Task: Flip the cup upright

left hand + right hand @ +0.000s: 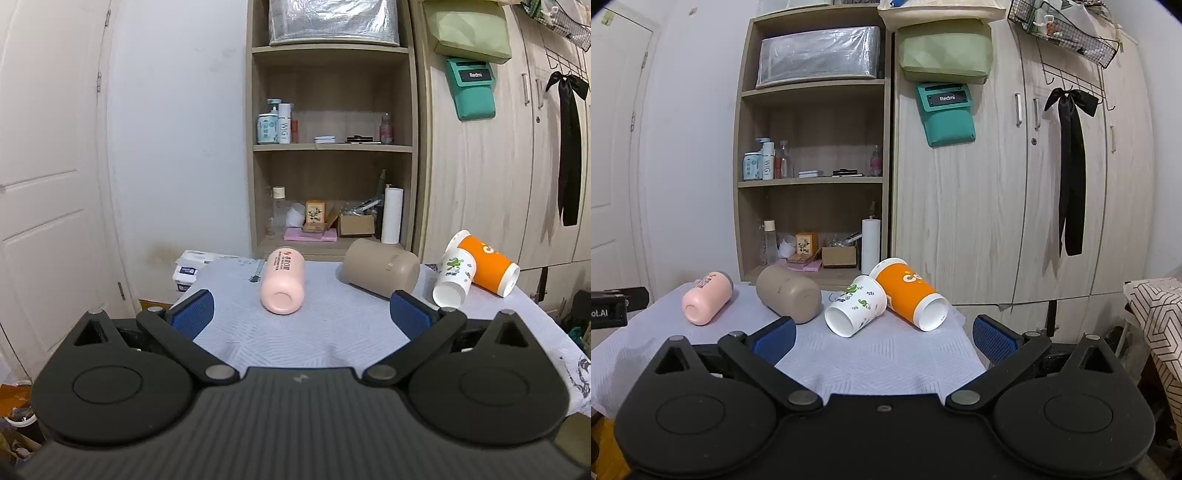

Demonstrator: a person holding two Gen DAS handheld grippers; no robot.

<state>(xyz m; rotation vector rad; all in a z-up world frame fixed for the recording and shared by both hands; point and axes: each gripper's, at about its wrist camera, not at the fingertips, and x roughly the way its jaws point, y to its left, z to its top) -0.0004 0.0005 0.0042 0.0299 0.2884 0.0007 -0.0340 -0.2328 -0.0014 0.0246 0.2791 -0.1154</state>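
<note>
Task not started. Pink plastic cup (282, 280), tan cup (380, 272), white printed paper cup (856, 305) & orange paper cup (911, 294) all on sides, mid-frame on cloth. Left gripper (301, 315) & right gripper (884, 339) spread wide, holding nothing.

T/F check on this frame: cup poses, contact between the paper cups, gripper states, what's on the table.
1. All four cups lie on their sides. True: pink cup, taupe cup, white leaf-print cup, orange cup.
2. The white cup and orange cup touch. True.
3. The left hand-held gripper is shut on the pink cup. False: it is open, holding nothing.
4. The right hand-held gripper is open. True.
5. The cups rest on bare wood. False: on a pale cloth.
</note>
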